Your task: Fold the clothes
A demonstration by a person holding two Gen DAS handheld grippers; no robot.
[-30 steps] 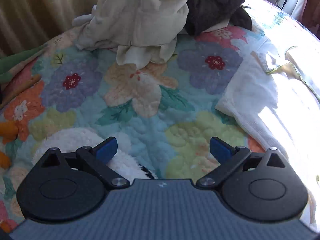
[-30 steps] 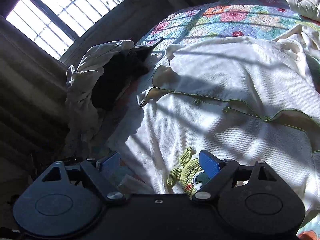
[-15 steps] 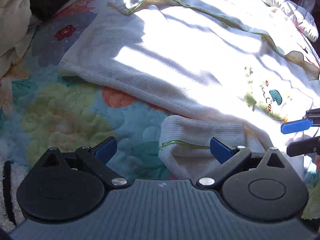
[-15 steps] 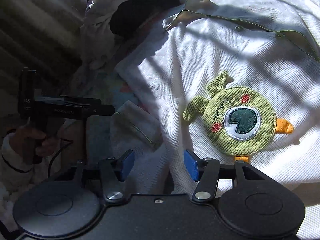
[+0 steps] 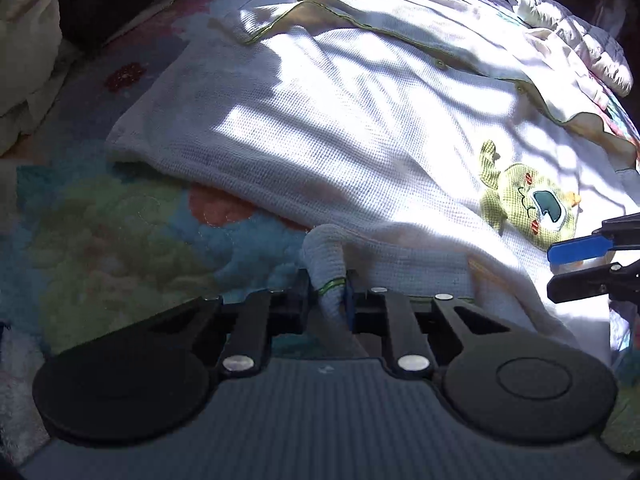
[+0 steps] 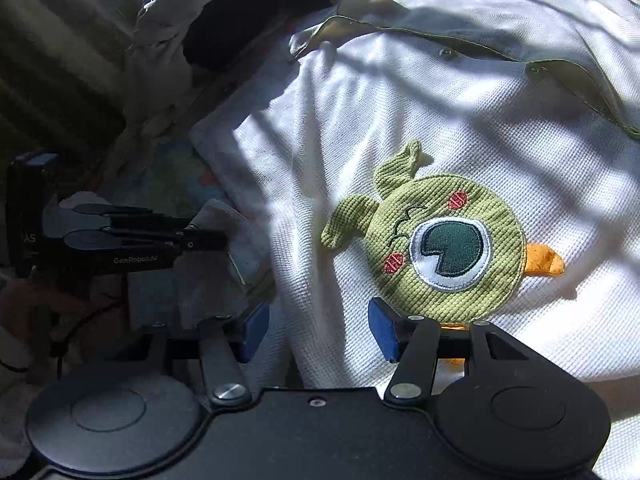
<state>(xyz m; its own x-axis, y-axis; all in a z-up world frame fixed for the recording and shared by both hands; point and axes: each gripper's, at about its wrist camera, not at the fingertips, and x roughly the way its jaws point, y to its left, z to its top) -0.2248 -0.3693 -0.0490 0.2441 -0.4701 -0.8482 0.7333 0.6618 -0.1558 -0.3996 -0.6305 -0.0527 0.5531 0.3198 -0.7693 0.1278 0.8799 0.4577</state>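
Black tongs [image 6: 316, 332], blue pads [image 6: 384, 328], silver screws

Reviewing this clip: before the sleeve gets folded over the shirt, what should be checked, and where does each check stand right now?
1. Left gripper shut on the sleeve cuff: ok, the green-trimmed edge is pinched between its fingers.
2. Right gripper holding cloth: not ok, its fingers are open over the shirt, near the hem.
3. Shirt lying flat on the quilt: ok, body spread out, frog patch facing up.
4. Collar flat: not ok, one side is turned up.
5. Other sleeve position: cannot tell, it is out of view.
6. Clothes pile apart from the shirt: ok.
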